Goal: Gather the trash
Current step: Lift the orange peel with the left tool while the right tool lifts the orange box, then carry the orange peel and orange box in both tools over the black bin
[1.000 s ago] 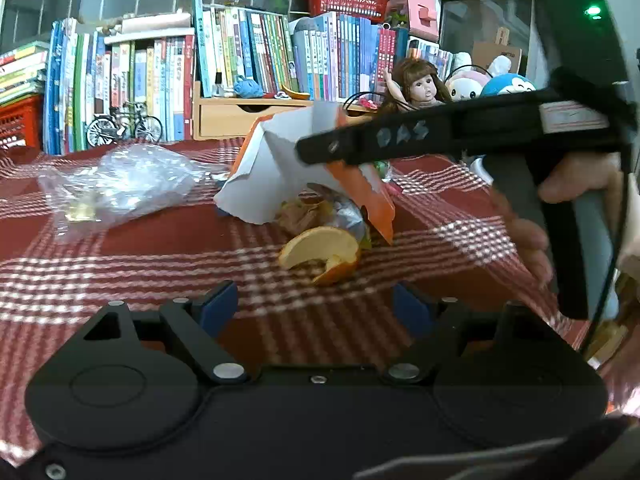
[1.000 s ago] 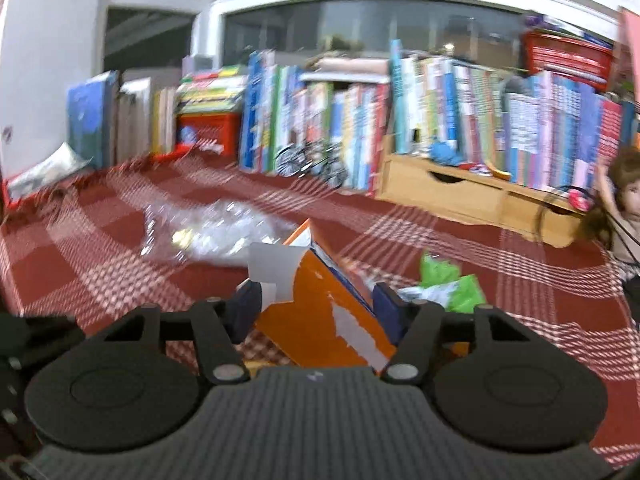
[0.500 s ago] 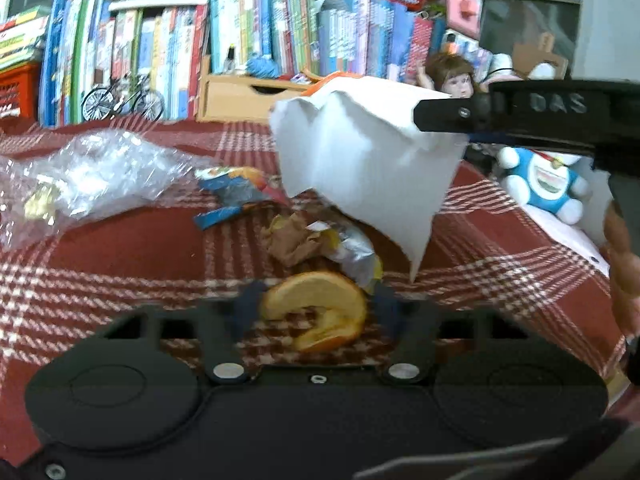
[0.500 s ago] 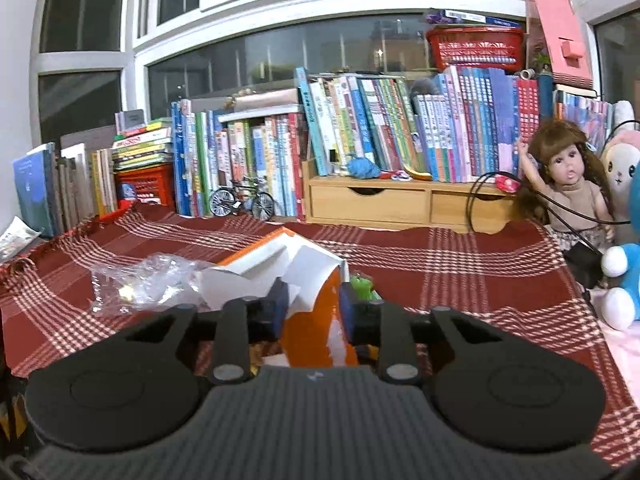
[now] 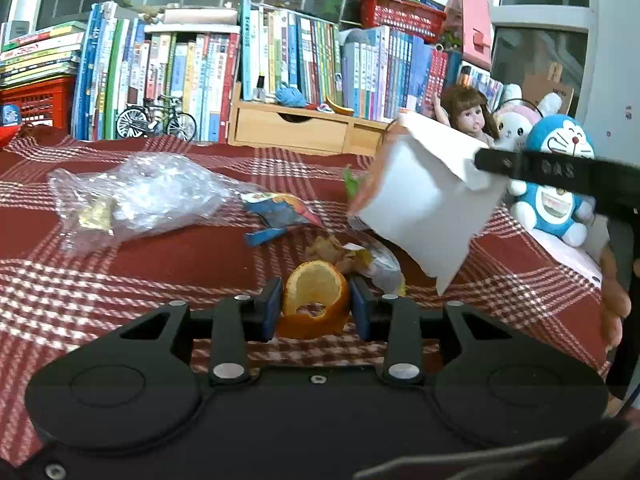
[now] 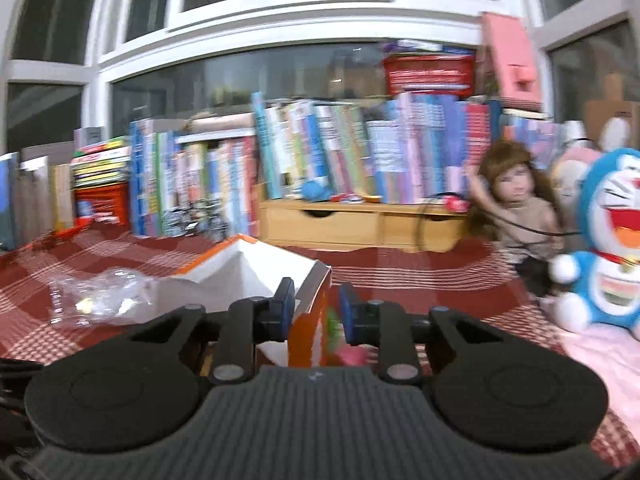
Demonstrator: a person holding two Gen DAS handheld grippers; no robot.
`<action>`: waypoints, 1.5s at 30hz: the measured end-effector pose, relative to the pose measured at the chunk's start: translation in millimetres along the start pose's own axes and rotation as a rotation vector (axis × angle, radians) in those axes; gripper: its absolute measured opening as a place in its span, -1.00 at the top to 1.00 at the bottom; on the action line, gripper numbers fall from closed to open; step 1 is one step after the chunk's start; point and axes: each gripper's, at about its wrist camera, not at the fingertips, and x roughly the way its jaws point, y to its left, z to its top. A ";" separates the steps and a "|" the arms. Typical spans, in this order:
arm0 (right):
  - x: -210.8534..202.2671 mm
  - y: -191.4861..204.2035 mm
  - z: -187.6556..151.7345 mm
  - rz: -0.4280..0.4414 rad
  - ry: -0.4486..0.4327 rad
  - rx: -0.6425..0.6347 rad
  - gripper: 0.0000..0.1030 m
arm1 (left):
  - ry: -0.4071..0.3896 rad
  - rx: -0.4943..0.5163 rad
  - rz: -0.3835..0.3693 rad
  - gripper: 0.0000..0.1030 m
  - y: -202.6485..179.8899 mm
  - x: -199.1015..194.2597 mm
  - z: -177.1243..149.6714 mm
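- The desk [image 5: 120, 256] wears a red plaid cloth; books, a doll and plush toys line its far edge.
- A crumpled clear plastic bag [image 5: 140, 196] lies on the cloth at left.
- An orange-and-white paper box [image 5: 432, 200], open, hangs above the desk, its wall between the pads of the right tongs [image 6: 314, 314]; whether they pinch it tight I cannot tell.
- Snack wrappers [image 5: 280, 212] lie mid-desk.
- An orange peel [image 5: 316, 300] sits between the left tongs [image 5: 316, 310], their pads closed against its sides.
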 end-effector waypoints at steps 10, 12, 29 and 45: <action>-4.3 -49.0 -9.1 -0.005 0.066 0.276 0.72 | -0.010 -0.004 -0.016 0.34 0.8 -11.9 -0.3; -2.2 -56.5 -14.1 0.007 0.089 0.323 0.75 | -0.009 -0.003 -0.017 0.34 -0.3 -12.4 -0.3; -42.6 -66.6 -16.4 0.049 0.054 0.388 0.94 | -0.031 0.020 -0.017 0.35 -7.3 -33.8 -2.7; -129.7 -43.3 -27.8 0.162 0.064 0.358 0.94 | -0.046 0.062 -0.040 0.35 -15.0 -101.7 -21.0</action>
